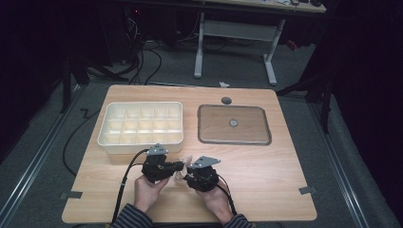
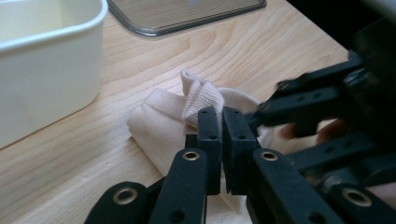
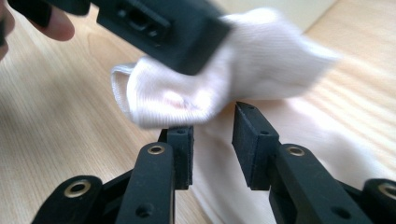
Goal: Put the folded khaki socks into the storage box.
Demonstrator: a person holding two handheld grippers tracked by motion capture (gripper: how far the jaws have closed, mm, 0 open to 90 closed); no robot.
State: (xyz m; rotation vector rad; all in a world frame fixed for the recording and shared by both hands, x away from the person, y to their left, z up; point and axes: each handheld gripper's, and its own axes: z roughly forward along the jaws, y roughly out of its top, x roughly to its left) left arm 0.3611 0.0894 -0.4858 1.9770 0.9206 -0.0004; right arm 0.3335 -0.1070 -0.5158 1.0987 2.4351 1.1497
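Just in front of the white compartment box (image 1: 140, 126), near my edge of the desk (image 1: 266, 175), both pairs of tongs meet over a pale cream sock (image 2: 161, 119). My left tongs (image 2: 221, 122) are pressed together, and in the left gripper view their pads pinch a raised fold of the sock's ribbed cuff, lifting it into a small peak while the rest of the fabric lies flat on the wood. My right tongs (image 3: 212, 128) stand spread, the pads apart with sock fabric showing in the gap between them; they do not press on it. In the right gripper view the bunched part of the sock sits just beyond those pads, under the black body of the left tongs, and that part of the picture is blurred.

In the high view the left tongs (image 1: 159, 166) and right tongs (image 1: 199, 175) point toward each other, with the sock (image 1: 179, 175) a small pale patch between them. My left hand (image 1: 148, 190) and right hand (image 1: 215, 199) hold them from below, striped sleeves at the desk's near edge.

The sock lies beside the box's near right corner, close to its wall but apart from it. To the right of the box, farther from the sock, lies a flat metal tray (image 1: 234, 125) with a small round thing at its middle. Beyond the tray's far side, a small dark disc (image 1: 226, 100) rests on the desk.
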